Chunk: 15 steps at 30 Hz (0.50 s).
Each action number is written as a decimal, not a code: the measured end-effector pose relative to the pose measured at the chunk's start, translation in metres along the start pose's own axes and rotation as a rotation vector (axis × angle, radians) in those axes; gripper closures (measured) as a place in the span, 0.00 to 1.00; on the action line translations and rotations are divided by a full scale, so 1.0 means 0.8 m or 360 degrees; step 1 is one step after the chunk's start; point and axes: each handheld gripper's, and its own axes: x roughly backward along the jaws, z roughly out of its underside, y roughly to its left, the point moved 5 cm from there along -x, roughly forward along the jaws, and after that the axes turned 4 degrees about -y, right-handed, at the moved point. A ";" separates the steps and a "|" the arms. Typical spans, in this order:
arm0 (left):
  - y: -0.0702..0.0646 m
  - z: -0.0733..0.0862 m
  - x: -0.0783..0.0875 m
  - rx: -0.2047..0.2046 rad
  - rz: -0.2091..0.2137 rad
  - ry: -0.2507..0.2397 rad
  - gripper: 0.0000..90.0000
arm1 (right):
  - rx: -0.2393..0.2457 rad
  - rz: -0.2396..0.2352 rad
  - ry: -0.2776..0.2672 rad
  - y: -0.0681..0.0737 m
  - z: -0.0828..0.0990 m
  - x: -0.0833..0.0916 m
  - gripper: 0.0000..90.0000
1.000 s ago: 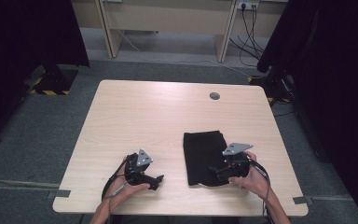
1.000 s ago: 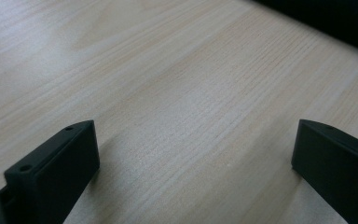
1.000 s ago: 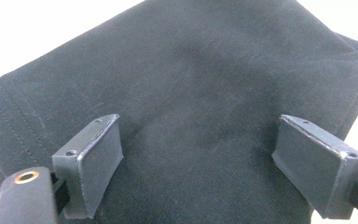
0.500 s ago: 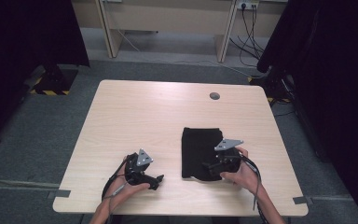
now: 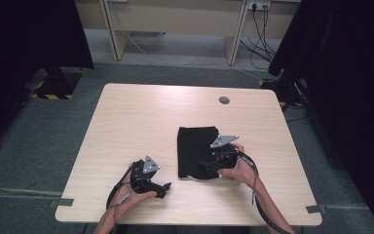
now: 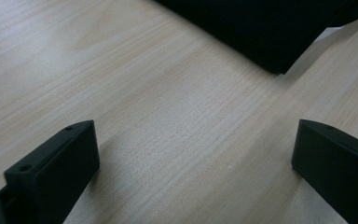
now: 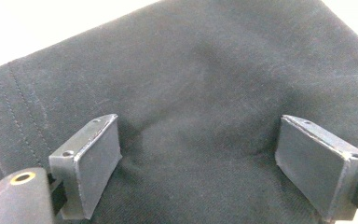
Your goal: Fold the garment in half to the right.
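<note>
We see a light wooden table taking up the middle of the high view, with grey carpet around it and dark curtains at the left and right edges of the frame. A small round grey cap sits in the tabletop toward the upper right of its surface

Next in size comes the folded black cloth, lying flat a little right of the table's centre and in the lower half of the frame. In the right gripper view the cloth covers nearly the whole picture, a stitched seam running down its left part, pale table showing at the upper left corner. In the left gripper view a corner of the cloth sits at the top right, with bare wood grain below it

Our right gripper rests over the lower right part of the cloth in the high view, the hand behind it coming in from the bottom right, cable trailing down. In its own view the right gripper has its jaws spread wide, both set down on the fabric, with cloth between them but nothing pinched

Our left gripper lies low on the table in the lower left of the high view, well apart from the cloth. In its own view the left gripper also stands spread wide, jaws close over bare wood, holding nothing
</note>
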 end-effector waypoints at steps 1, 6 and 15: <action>0.000 0.000 0.000 0.0001 0.0000 -0.0001 0.00 | -0.0004 0.0000 -0.0006 0.000 0.000 0.001 0.17; 0.000 0.000 0.000 0.0001 0.0000 -0.0001 0.00 | -0.0061 -0.0023 -0.0065 0.004 -0.005 0.017 0.19; 0.000 0.000 0.000 0.0002 0.0000 -0.0001 0.00 | -0.0101 0.0015 -0.0125 0.004 -0.008 0.042 0.19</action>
